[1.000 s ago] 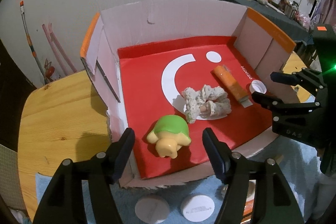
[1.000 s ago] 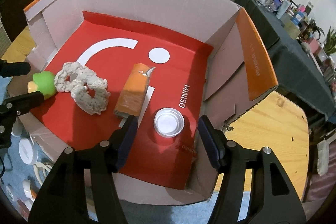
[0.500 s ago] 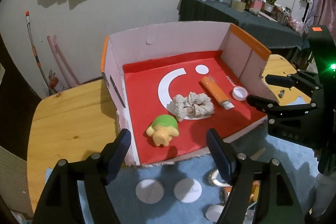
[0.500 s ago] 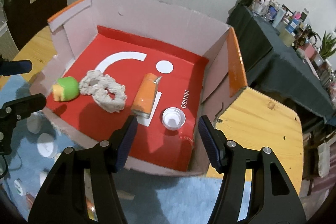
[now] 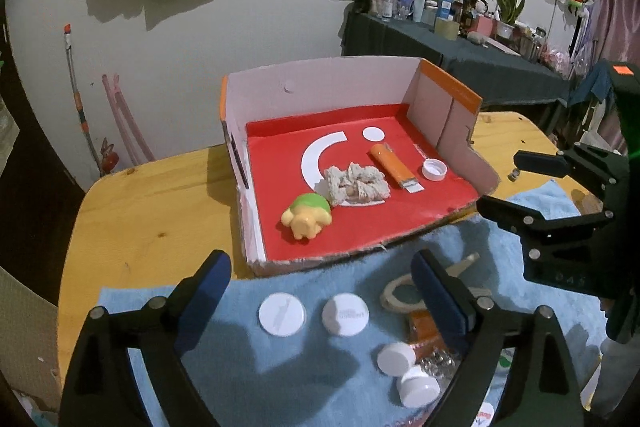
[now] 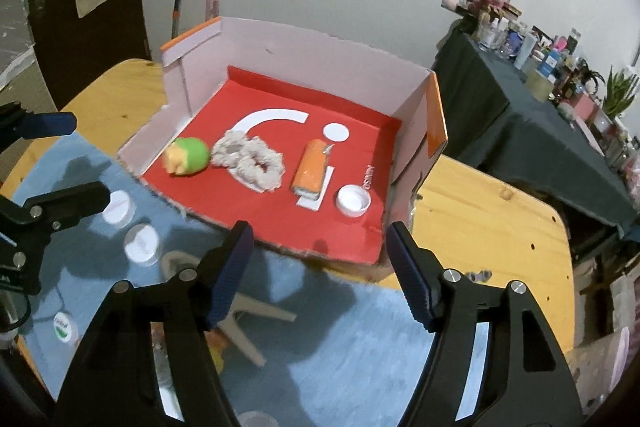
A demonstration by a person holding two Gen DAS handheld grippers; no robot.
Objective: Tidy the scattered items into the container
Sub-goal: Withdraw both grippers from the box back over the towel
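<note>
Left wrist view shows the wooden worktop point(image 5: 152, 211) carrying a blue towel point(image 5: 240, 347) and, beyond it, the cardboard box point(image 5: 340, 83) with its red floor and cut-down near wall. Inside the box lie a cream scrunchie point(image 5: 356, 183), an orange tube point(image 5: 390, 165), a green and yellow toy turtle point(image 5: 307, 215) near the front left, and a white cap point(image 5: 434, 170) towards the right wall; the scrunchie touches the turtle, the cap lies just beside the tube.

On the towel, outside the box, rest two flat white lids point(image 5: 282, 314) side by side, two small white caps point(image 5: 396, 359), a beige hair clip point(image 5: 404, 291) and an orange packet, partly hidden by a finger.

Both tongs hang over the towel, short of the box. The left tongs point(image 5: 322, 287) have just been opening and stand wide, nothing between them. The right tongs point(image 6: 320, 259) have also just been opening, spread apart and empty.
</note>
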